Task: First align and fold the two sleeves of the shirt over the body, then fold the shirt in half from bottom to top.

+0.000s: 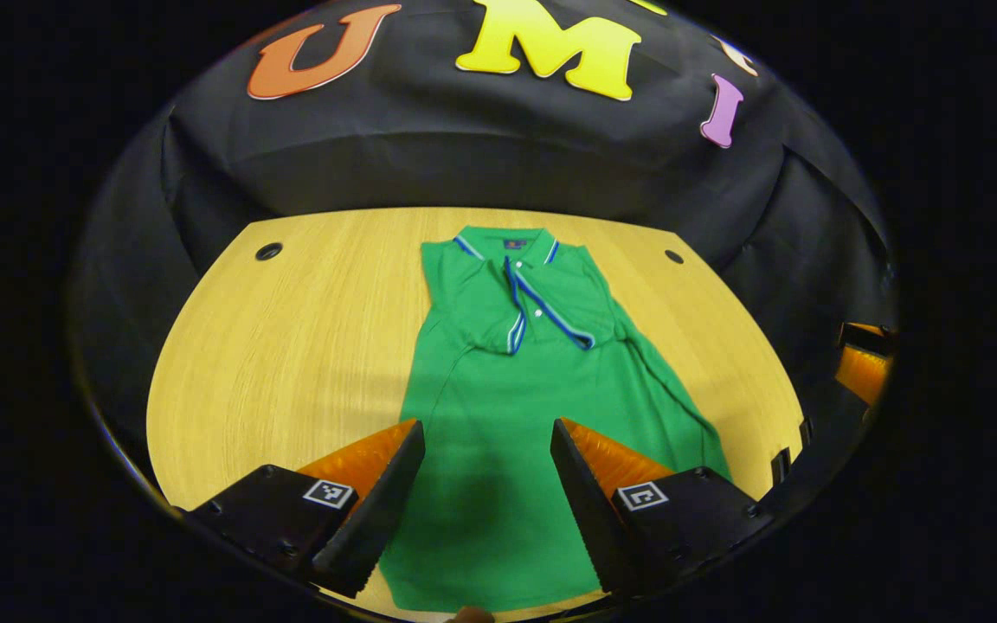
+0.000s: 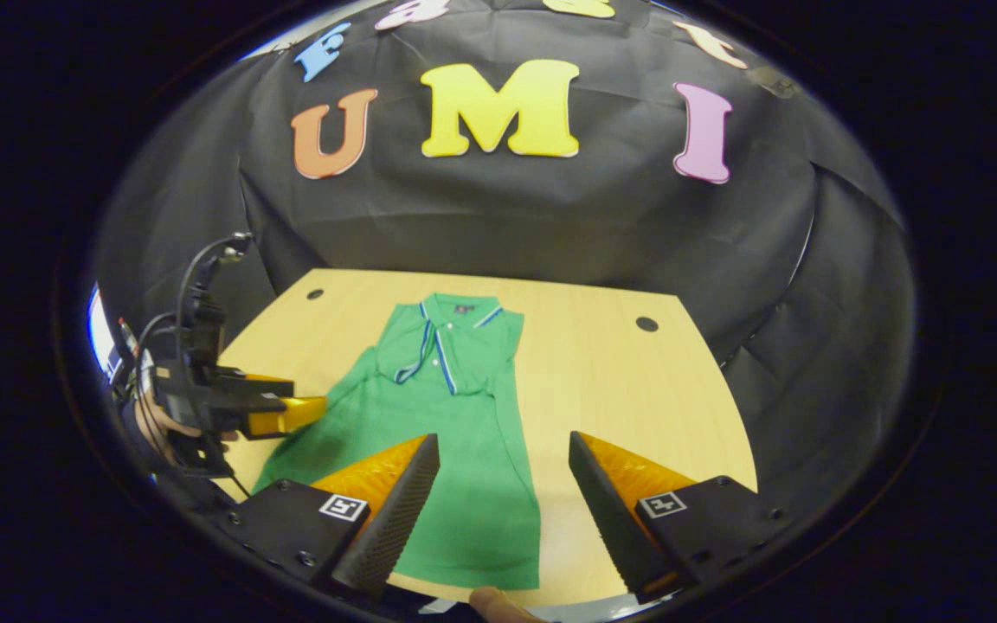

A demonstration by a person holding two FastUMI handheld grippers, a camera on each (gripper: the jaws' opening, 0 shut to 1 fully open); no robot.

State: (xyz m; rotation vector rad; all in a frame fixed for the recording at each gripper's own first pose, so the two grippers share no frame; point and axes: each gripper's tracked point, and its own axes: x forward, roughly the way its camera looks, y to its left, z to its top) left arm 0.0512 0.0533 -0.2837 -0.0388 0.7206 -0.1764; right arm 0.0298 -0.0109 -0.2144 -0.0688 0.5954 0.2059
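Note:
A green polo shirt (image 1: 507, 398) lies flat on the wooden table (image 1: 291, 346), collar (image 1: 507, 242) at the far end and hem at the near edge. Both sleeves are folded across the chest, and their striped cuffs (image 1: 517, 333) meet near the placket. My left gripper (image 1: 487, 426) hangs open above the lower body of the shirt, holding nothing. My right gripper (image 2: 504, 437) is open too, above the right edge of the shirt (image 2: 464, 407) and the bare table (image 2: 628, 389) beside it. In the right gripper view a hand holds the left gripper (image 2: 299, 414) over the shirt's left side.
The table has a round cable hole near each far corner (image 1: 268, 251) (image 1: 673, 256). Black cloth walls close in the back and sides. Part of the right gripper (image 1: 860, 368) shows at the right edge of the left gripper view. A fingertip (image 2: 490, 599) shows at the near table edge.

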